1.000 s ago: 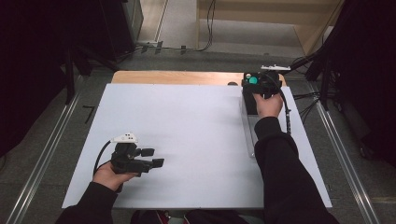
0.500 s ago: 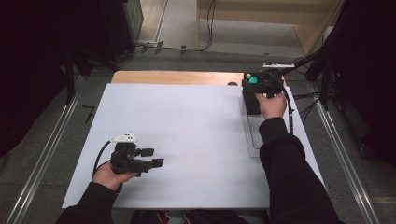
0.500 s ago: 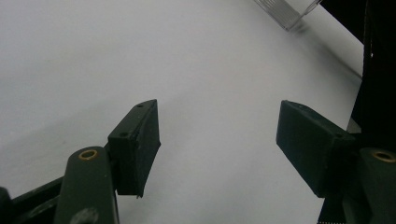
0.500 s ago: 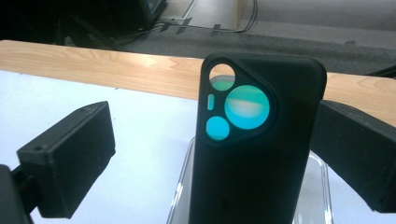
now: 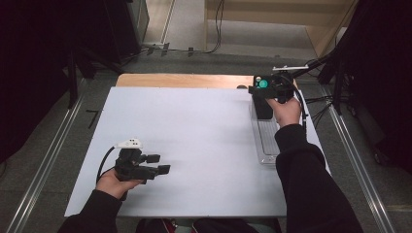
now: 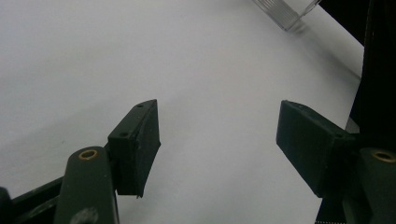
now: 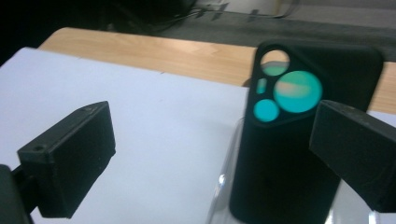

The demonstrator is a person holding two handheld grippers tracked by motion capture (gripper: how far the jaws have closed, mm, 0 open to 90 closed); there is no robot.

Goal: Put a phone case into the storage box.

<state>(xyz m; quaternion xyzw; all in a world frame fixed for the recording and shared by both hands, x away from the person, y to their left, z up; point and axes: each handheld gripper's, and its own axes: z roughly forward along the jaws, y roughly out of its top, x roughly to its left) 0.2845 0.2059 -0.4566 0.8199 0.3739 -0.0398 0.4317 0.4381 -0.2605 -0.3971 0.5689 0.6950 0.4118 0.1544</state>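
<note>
The black phone case [image 7: 299,140] stands upright at the far end of the clear tray [image 5: 266,141], on the right side of the white surface [image 5: 194,136]. Its camera cut-outs show teal.

The right tongs [image 7: 224,149] sit released around the case: one jaw is well clear on the left, the other is in front of the case's right edge, and contact there cannot be confirmed. The left tongs [image 6: 219,140] rest released over bare surface near the front left corner, holding nothing.

Step in hand: approach to the case, judged as the stage just ahead of a grasp.

Next move, as a judgement: centre the case between both jaws, then close squarely on its side edges. An off-centre closure could tip the case over in the tray.
</note>
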